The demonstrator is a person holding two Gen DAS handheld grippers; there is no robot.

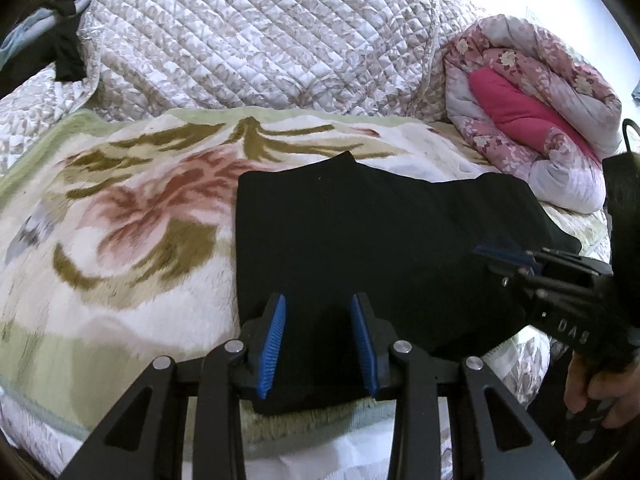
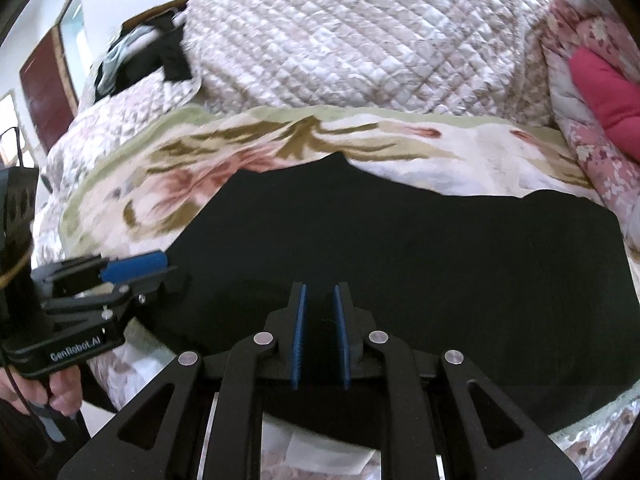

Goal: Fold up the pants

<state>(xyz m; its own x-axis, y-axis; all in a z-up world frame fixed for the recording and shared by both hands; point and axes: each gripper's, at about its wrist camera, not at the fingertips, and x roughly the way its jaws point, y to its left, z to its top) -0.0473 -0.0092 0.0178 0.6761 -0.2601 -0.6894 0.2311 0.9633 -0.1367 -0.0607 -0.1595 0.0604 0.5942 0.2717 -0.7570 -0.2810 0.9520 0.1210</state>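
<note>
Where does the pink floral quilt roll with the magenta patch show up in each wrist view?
Left wrist view: the pink floral quilt roll sits upper right, beyond the black pants.
Right wrist view: the roll is cut off at the right edge, upper part.
Shared landmark: the beige quilted cover across the top.

pants (image 2: 400,248): near edge hidden behind gripper | dark clothes (image 2: 140,60): blurred, unidentifiable
</note>
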